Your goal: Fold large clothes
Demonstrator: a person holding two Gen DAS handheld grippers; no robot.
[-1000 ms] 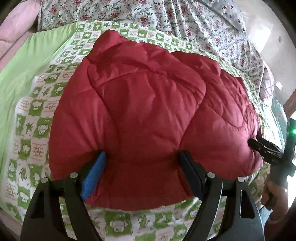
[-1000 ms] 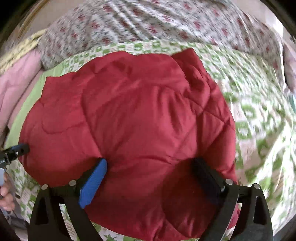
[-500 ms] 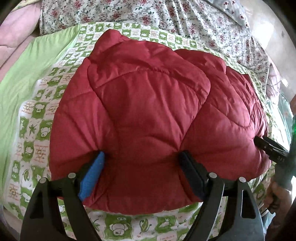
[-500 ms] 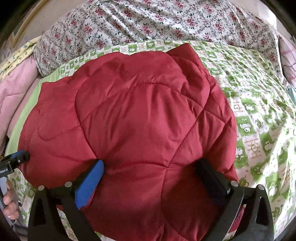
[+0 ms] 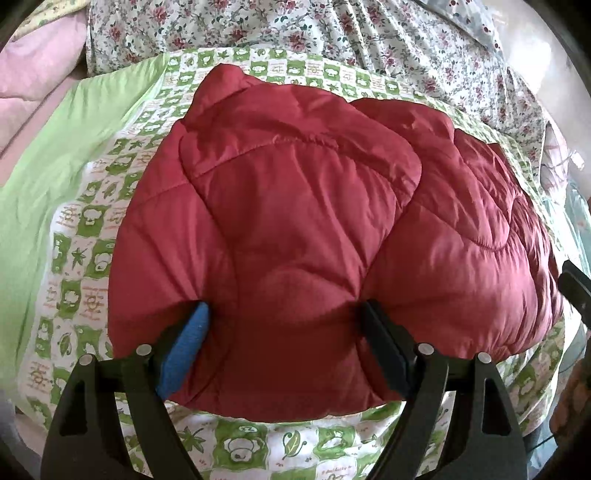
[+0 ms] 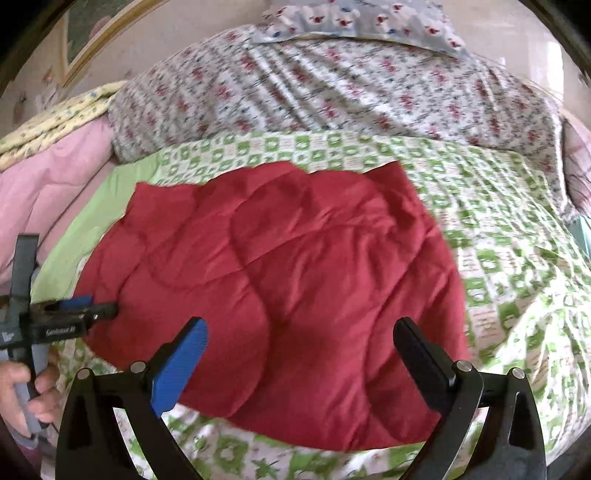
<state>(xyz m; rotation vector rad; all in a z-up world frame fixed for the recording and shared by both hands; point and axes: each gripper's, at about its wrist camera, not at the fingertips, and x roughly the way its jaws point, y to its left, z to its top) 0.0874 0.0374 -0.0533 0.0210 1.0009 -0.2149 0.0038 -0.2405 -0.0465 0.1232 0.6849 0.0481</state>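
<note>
Green-and-white patterned bedsheet (image 5: 85, 236) holding a folded red quilted jacket (image 5: 303, 221), with floral bedding (image 5: 332, 33) piled behind.

From my left wrist camera: my left gripper (image 5: 284, 321) has its fingers spread wide and pushed into the jacket's near edge, padding bulging between the blue pad (image 5: 184, 343) and the black finger (image 5: 384, 347); a pink blanket (image 5: 40, 74) lies at far left. From my right wrist camera, slightly blurred: my right gripper (image 6: 299, 339) is held above the jacket (image 6: 280, 288), fingers wide apart and gripping nothing. My left gripper (image 6: 74, 314) appears at the jacket's left edge, and my left hand (image 6: 26, 395) holds its handle.
</note>
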